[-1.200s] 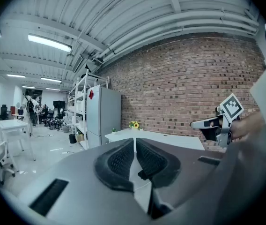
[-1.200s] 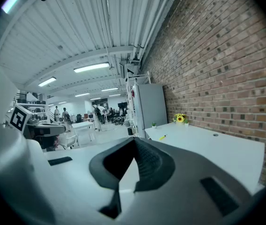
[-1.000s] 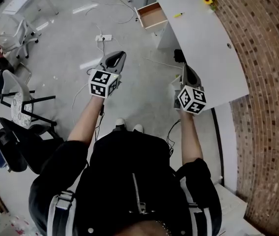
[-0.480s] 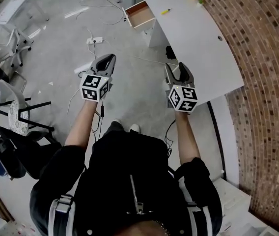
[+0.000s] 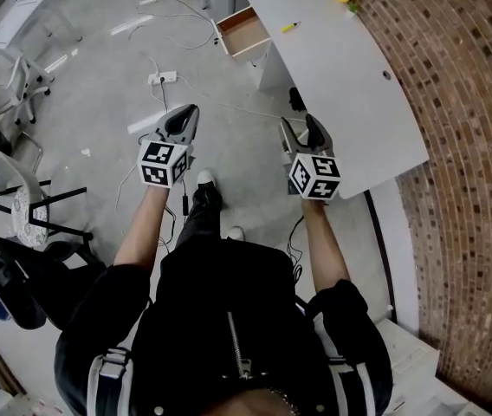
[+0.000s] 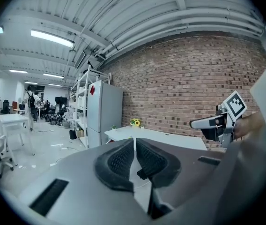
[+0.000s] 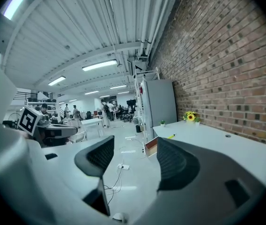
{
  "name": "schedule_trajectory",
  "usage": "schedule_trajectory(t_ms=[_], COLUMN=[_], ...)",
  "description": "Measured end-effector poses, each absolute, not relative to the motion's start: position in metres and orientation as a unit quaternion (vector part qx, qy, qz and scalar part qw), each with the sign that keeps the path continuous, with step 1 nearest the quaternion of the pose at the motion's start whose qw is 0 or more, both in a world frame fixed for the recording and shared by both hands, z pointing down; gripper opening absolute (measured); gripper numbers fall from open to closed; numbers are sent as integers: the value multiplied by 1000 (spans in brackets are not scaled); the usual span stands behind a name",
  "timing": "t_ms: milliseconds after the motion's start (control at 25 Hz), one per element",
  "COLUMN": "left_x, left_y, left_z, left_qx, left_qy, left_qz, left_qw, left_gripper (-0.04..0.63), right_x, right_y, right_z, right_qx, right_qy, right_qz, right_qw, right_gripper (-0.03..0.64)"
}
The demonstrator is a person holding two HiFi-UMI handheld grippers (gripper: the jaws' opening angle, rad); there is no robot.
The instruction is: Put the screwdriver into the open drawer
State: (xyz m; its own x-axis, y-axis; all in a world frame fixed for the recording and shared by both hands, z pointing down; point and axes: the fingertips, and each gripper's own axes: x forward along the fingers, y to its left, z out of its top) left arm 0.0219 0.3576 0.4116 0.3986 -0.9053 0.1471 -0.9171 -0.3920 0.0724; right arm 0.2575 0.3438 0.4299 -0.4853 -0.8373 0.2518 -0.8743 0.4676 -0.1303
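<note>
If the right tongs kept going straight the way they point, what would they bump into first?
Nothing near: the right tongs, opening and empty, face bare floor. Farther on, probably the open drawer, though depth is unclear.

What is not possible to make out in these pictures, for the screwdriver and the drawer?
- screwdriver: too small in the head view and the right gripper view to tell handle from tip.
- drawer: in the head view, too small to judge its contents; in the right gripper view, partly behind the right gripper, whose empty jaws are opening.
- Left gripper view: neither shows; the left gripper covers the lower side of the desk.
</note>
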Motion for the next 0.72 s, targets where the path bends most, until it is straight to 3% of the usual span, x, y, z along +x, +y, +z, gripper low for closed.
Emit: schedule_trajectory(t_ms=[720], left_x=[-65], left_y=[146], left_z=[422], left_qx=[863], left_qy=[-498], left_qz=[51], left_qw=[69], left_gripper=[35], right_x=[171], right_y=[147], right_z=[436], right_qx=[549], right_qy=[-819], right_qz=[145], right_qw=[84], right_gripper=[272])
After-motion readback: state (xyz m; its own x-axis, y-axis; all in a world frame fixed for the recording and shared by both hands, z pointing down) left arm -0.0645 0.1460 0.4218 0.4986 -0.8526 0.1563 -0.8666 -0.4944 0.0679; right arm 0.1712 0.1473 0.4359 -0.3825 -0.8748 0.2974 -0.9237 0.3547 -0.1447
